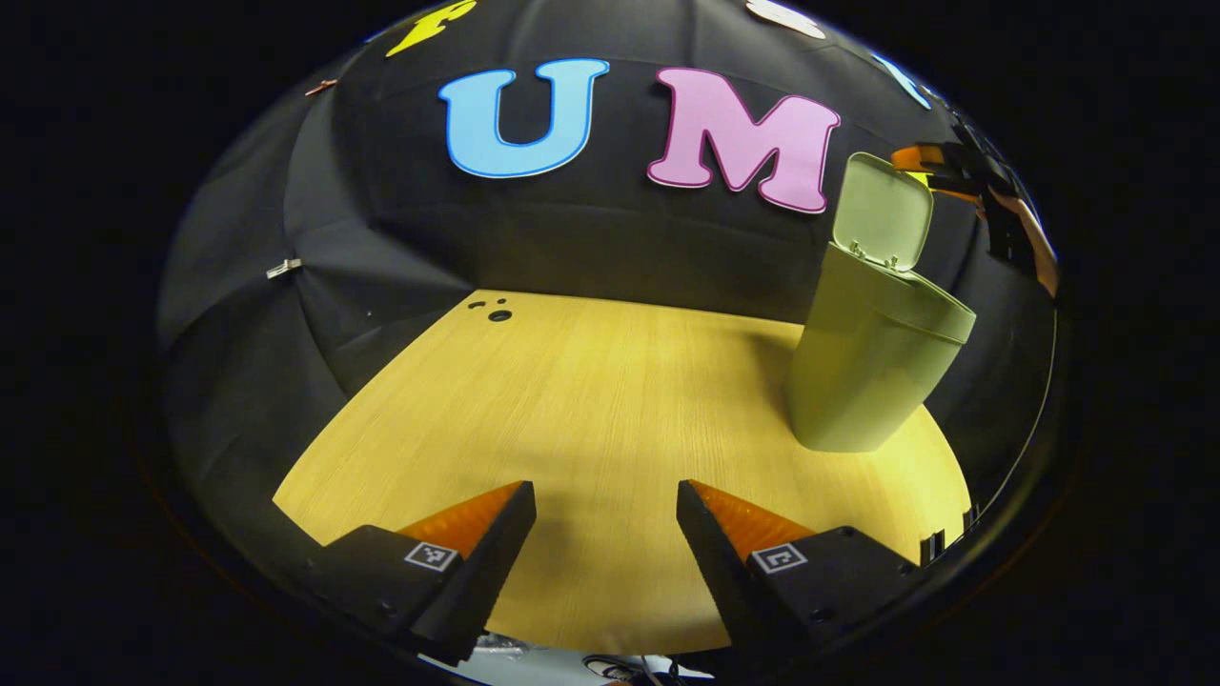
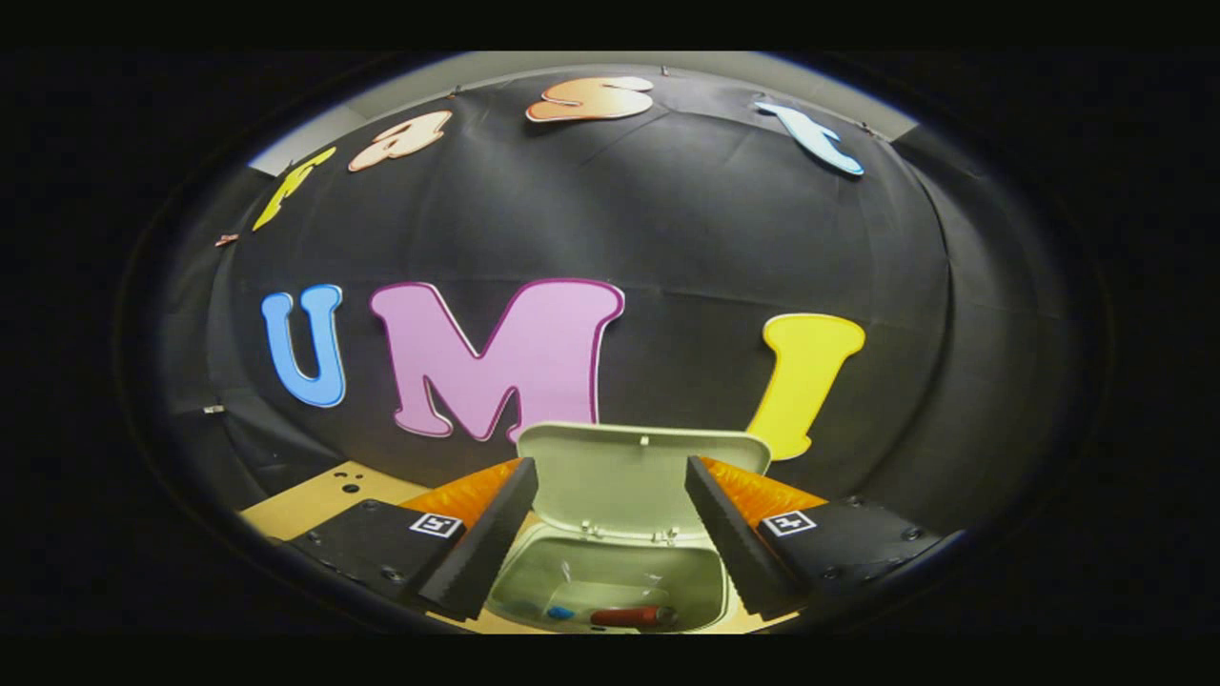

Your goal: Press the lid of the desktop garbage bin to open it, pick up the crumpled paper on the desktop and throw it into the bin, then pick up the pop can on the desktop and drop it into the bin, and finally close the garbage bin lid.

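Tabletop (image 1: 591, 400): both tongs (image 1: 606, 519) (image 2: 611, 534) wide open, empty.

left low over desk, right above bin (image 2: 610, 572)

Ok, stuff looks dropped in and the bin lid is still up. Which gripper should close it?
Right, probably. The right gripper hangs open directly above the bin, its raised lid just ahead between the fingers. The left gripper sits low over the table, off to the bin's side.
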